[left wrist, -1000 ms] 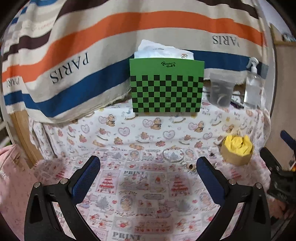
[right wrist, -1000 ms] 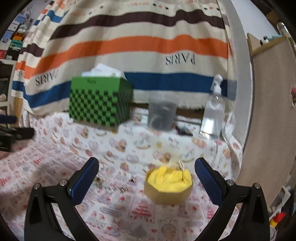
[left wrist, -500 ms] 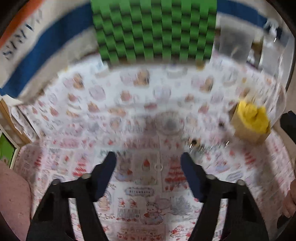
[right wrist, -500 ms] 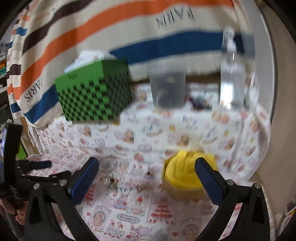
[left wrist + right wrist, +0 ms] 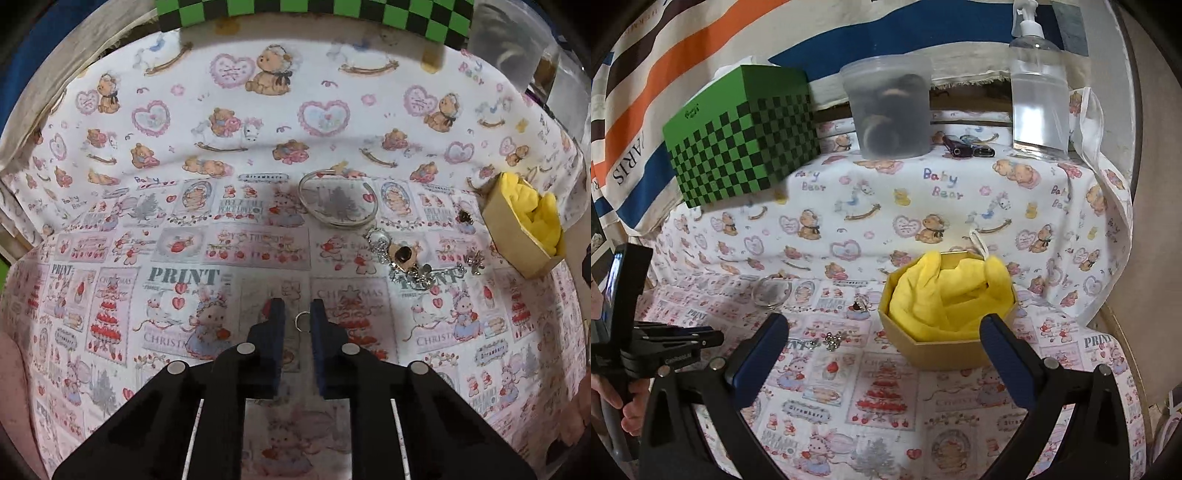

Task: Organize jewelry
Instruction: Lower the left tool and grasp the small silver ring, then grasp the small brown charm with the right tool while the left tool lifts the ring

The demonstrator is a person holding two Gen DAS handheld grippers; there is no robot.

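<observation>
The small ring [image 5: 303,322] lies flat on the printed cloth of the tabletop [image 5: 184,236], between the blue pads of the left gripper [image 5: 297,317], whose jaws stand nearly together around it; whether the pads touch the metal yet I cannot tell. To do this pick well, the pads should probably meet the ring's rim squarely and low against the cloth, pinching gently so the thin band does not skid out or drag fabric up with it. Farther off and to the right lie a silver bangle [image 5: 338,199], then a cluster of sparkly pieces [image 5: 402,258], and at the far right the box with yellow lining [image 5: 524,229], the likely destination. The right gripper [image 5: 882,350] hovers with jaws wide apart just near that box [image 5: 945,314], holding nothing.
</observation>
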